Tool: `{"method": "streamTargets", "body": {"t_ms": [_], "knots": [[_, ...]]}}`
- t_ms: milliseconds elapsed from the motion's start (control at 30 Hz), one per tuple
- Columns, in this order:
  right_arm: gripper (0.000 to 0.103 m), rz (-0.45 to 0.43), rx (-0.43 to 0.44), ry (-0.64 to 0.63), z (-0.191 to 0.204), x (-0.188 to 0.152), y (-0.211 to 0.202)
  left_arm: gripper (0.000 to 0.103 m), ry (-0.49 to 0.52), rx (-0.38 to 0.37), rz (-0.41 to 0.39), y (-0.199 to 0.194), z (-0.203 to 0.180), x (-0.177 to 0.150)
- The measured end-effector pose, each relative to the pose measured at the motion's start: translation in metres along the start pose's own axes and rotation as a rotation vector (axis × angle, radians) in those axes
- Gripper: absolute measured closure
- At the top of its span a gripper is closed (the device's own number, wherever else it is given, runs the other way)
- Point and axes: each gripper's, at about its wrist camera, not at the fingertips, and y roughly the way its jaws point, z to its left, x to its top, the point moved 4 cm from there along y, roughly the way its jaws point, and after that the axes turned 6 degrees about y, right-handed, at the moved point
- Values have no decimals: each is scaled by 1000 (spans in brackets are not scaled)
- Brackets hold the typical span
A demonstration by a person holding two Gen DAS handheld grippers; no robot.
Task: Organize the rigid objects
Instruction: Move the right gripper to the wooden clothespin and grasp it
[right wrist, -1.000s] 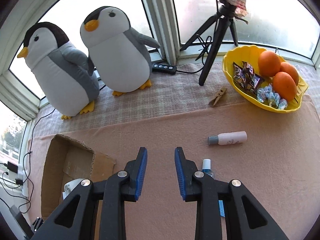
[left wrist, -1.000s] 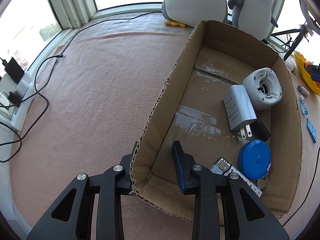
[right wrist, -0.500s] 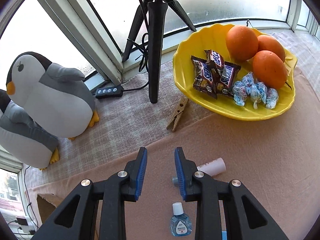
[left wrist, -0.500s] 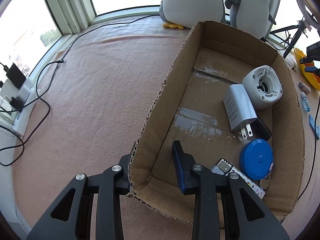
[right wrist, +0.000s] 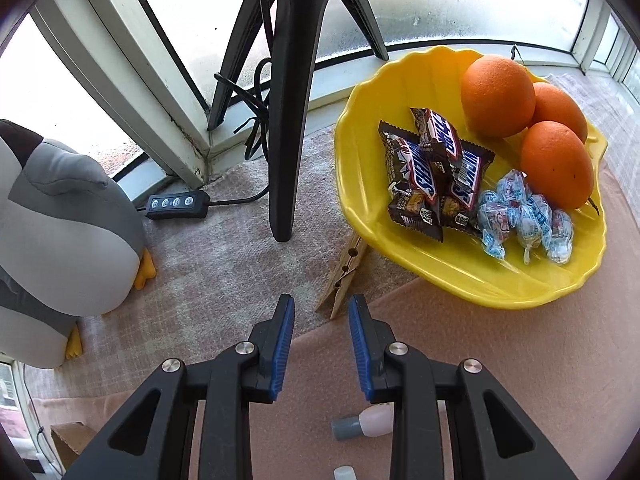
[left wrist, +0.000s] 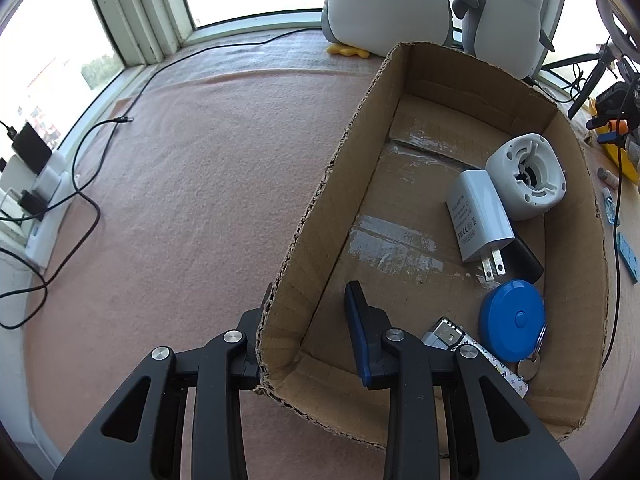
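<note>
Pink felt covers the whole table (left wrist: 192,184), with big windows behind it and two plush penguins (left wrist: 392,0) sitting along the sill. On the felt sits an open cardboard box (left wrist: 320,216), and the left gripper (left wrist: 304,320) is clamped on its left wall, near the front corner: one finger outside, the blue-padded one inside, cardboard pinched between them.

Inside the box there's a white charger (left wrist: 476,212) lying flat with its prongs pointing toward the camera, a white round gadget (left wrist: 528,176) touching it on the far side, a black thing (left wrist: 524,260) half hidden under the charger, a blue disc (left wrist: 512,320) near the front, and next to that a small patterned stick with a metal end (left wrist: 460,336) (USB drive maybe, can't really tell).

Over on the right wrist view, the right gripper (right wrist: 320,344) has its blue pads apart with nothing between them, pointing down at the seam where the pink felt meets a checked cloth (right wrist: 224,264). A wooden clothespin (right wrist: 344,272) lies just beyond the fingertips, its far end tucked under a yellow bowl (right wrist: 360,184) of oranges (right wrist: 496,96), Snickers bars and wrapped candies. Below the fingers, a small white bottle with a grey cap (right wrist: 364,424) lies on the felt, partly hidden by the right finger. A black tripod (right wrist: 288,92) stands behind the clothespin.
</note>
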Motion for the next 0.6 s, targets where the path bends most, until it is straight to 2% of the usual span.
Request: {"method": "streamTargets", "body": {"t_ms": [333,600], "knots": [[78,11,-34,11,0,7,18,74,0,0,0,0,0,0],[78,33,-58,20,8,15,48,74,-5,0,0,0,-1,0]]}}
